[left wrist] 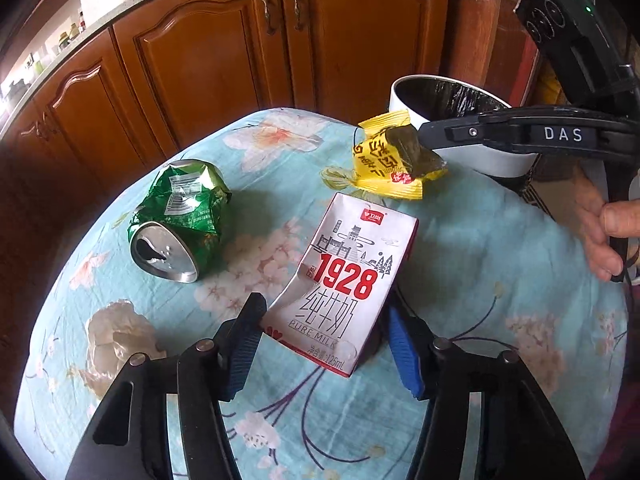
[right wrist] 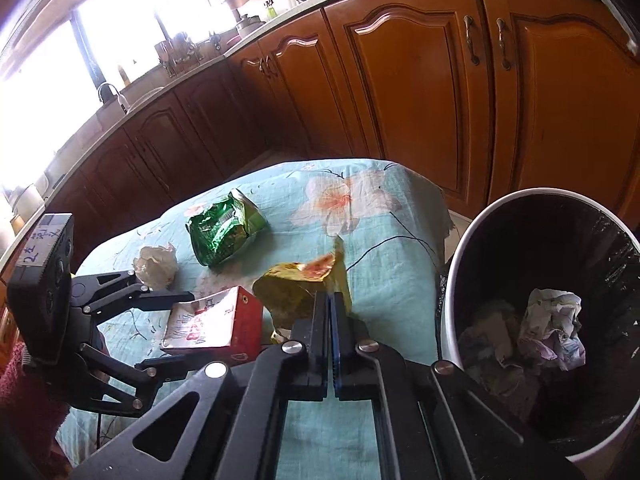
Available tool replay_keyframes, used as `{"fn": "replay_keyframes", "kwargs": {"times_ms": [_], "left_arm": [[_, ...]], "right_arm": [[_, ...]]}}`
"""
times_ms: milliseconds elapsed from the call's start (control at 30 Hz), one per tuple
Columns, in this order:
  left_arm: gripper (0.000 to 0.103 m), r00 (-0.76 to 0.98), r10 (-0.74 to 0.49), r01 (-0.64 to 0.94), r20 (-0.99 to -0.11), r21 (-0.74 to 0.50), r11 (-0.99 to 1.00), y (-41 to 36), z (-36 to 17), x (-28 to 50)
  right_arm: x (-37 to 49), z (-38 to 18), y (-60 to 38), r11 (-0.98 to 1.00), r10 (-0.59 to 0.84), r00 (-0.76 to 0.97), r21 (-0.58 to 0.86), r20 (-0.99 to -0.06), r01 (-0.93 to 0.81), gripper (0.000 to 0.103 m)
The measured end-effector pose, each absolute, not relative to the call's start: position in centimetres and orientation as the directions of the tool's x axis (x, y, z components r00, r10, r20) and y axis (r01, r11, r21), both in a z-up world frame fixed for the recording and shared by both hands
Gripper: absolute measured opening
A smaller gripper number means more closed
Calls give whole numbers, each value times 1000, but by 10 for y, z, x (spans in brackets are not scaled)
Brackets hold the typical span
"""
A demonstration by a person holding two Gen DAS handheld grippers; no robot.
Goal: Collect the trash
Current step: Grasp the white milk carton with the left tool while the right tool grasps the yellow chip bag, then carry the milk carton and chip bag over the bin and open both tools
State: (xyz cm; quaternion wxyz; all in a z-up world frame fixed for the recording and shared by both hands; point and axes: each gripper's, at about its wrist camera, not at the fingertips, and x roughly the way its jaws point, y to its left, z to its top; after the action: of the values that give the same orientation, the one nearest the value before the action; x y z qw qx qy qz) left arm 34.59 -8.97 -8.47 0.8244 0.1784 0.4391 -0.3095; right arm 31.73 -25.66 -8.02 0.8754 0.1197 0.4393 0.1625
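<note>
Your yellow snack wrapper was pinched at its edge in your right gripper, whose jaws had come together on the crumpled foil; it hung just above the table near the right edge, close to the bin. Beside it, toward the front edge, the small milk carton lay tilted between the pads of your left gripper. The left pad touched the carton's dented side; whether the right pad pressed on the far side could not be told, so the jaws stood partly apart around it. In the right wrist view the carton showed its red side between those two fingers.

Farther toward the left edge, the crushed green can lay on its side with its opened top facing you, well apart from the carton. A crumpled tissue sat near the front left corner. All of this rested on the table's floral blue cloth.

Off the right edge stood the white bin with its black liner, crumpled paper already lying inside. Brown kitchen cabinets ran behind the table's far edge.
</note>
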Motion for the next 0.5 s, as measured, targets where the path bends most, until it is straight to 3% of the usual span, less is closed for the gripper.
{"fn": "replay_keyframes", "kwargs": {"times_ms": [367,433,500], "left_arm": [[53,430,-374,562,-821,-80,823,-85,-78,297],[53,427,-370,525,-825,-108,844,-79,-78,290],[53,434,-353,470,-829,-126,873,-69,-79,285]], "right_arm": [[265,-59,-275,908,402,605,383,-688,-168,2],[263,-63,-271,905,414,590,383,-693,-186,10],[265,-67,-267,897,430,576,400,-696,-186,28]]}}
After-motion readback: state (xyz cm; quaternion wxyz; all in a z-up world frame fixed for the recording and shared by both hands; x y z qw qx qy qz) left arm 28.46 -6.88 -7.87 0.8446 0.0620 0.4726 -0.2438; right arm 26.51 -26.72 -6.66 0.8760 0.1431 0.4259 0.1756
